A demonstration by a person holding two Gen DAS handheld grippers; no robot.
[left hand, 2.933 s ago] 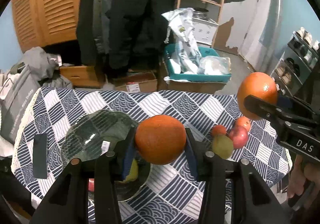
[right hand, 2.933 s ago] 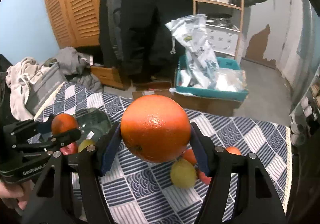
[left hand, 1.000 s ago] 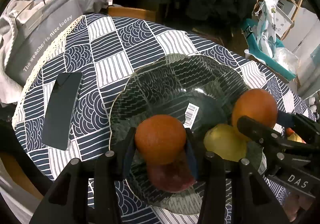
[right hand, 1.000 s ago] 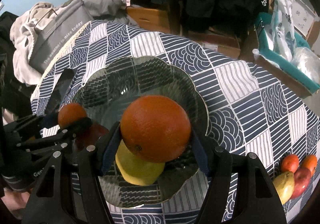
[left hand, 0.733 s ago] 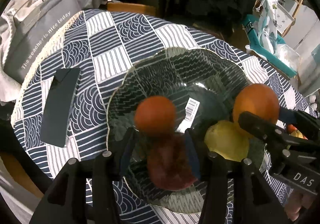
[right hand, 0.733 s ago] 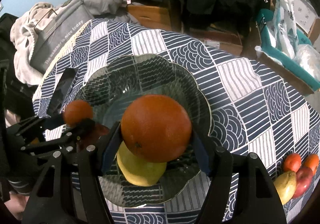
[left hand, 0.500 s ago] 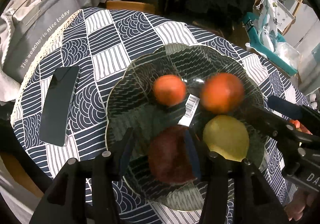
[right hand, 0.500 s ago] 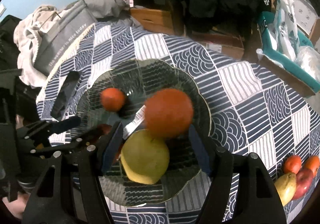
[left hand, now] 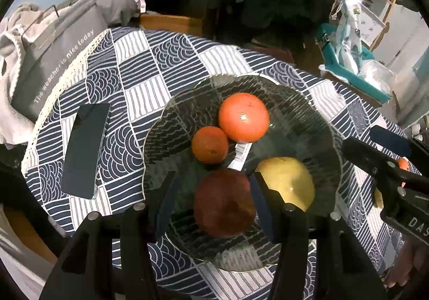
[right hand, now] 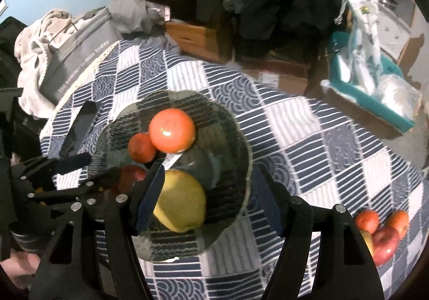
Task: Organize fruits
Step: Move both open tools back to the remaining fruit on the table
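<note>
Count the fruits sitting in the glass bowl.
4: large orange at the back, small orange touching its left side, red apple front left, yellow fruit front right. None appear hidden.

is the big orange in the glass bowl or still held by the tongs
In the bowl. The big orange rests inside the glass bowl against the small orange; both tongs, left and right, are open.

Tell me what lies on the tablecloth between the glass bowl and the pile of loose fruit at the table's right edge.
Nothing: in the right wrist view only bare checked tablecloth lies between the scalloped glass bowl and the loose fruit pile.
</note>
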